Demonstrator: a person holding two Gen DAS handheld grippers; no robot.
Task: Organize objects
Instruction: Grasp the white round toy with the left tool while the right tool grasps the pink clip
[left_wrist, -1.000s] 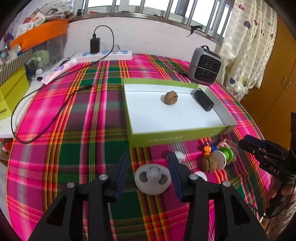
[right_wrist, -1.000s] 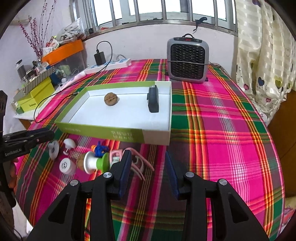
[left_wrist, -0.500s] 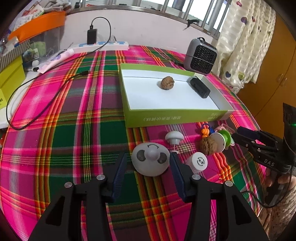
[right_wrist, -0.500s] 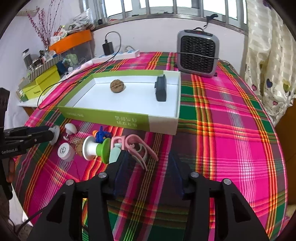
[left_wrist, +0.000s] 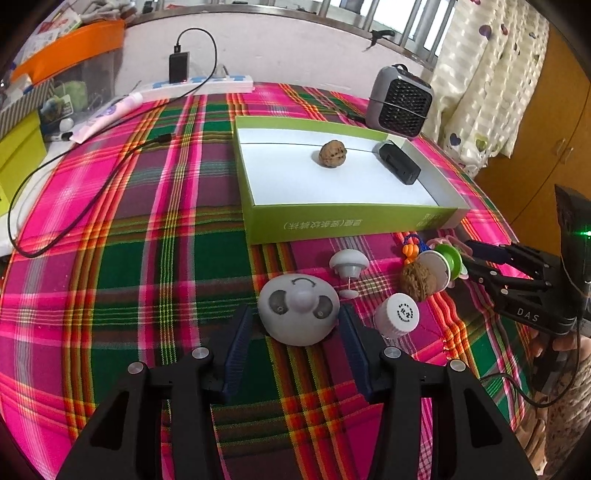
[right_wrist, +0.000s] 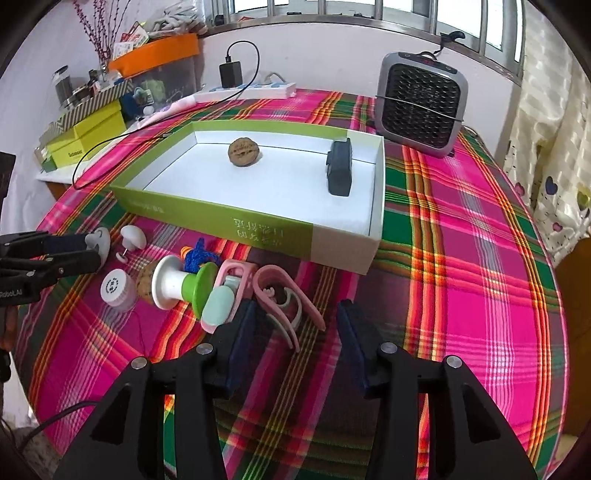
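A green box (left_wrist: 354, 221) with a white floor holds a walnut (left_wrist: 332, 153) and a black block (left_wrist: 400, 168). In front of it lie a grey round disc (left_wrist: 298, 310), a white mushroom-shaped knob (left_wrist: 348, 262), a white cap (left_wrist: 397, 315), a second walnut (left_wrist: 417, 282), a white and green spool (right_wrist: 183, 282) and pink clips (right_wrist: 273, 295). My left gripper (left_wrist: 295, 328) is open with the disc between its fingers. My right gripper (right_wrist: 295, 328) is open over the pink clips.
A grey fan heater (right_wrist: 421, 103) stands behind the box at the right. A power strip with a charger (left_wrist: 195, 83), a black cable (left_wrist: 74, 192), yellow boxes (right_wrist: 88, 136) and an orange bin (right_wrist: 155, 55) are at the back left. The plaid cloth covers the table.
My left gripper has moved forward so the disc sits deeper between its open fingers. My right gripper has moved forward and left, closer to the pink clips.
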